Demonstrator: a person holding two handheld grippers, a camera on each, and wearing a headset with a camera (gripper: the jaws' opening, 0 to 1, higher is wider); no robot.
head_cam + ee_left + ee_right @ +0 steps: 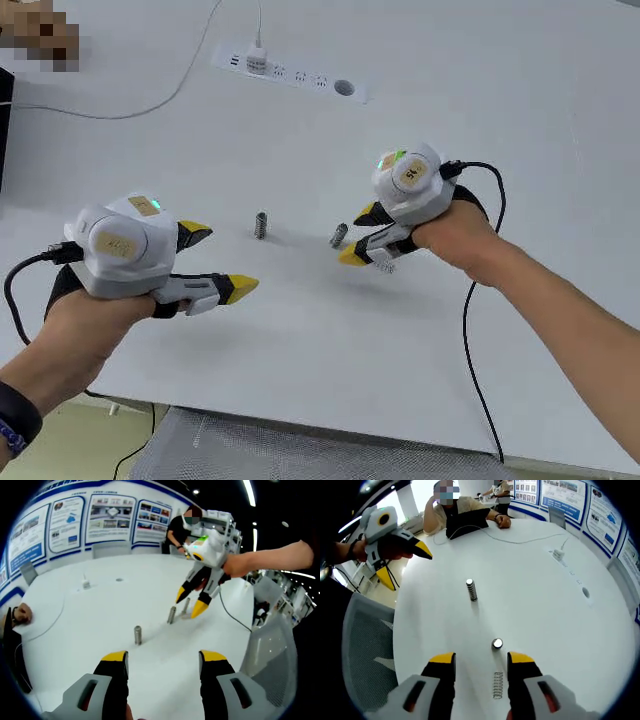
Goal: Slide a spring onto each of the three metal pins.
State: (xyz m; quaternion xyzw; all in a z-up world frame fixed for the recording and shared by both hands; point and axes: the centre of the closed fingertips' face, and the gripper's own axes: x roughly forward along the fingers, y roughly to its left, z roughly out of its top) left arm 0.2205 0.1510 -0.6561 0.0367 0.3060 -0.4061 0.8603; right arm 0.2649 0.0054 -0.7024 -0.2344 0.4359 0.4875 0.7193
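right gripper (481,658): its jaws are standing spread and pinching nothing, and it is hovering low over the table (545,605).
loose spring (497,685): it is lying flat on the table between the right gripper's jaws, and seems to be touching neither.
bare pin (497,643): it is standing upright just ahead of the right gripper's tips, carrying no spring.
sprung pin (471,590): it is standing farther ahead of the right gripper and is already wearing a coil; it is also standing just ahead of the left gripper's tips.
left gripper (164,656): its jaws are spread and empty, and it is hovering well apart from the right gripper.
step in hand: the right gripper is probably lining up to pinch the loose spring.
risk, grip: the spring is thin and lying flat, so closing jaws may be rolling it aside or squeezing it until it flicks away.
risk, pin: the bare pin is sitting so near the tips that a careless dip may be knocking it over.
risk, threading: a spring held crooked may be catching on the pin's top instead of sliding down.
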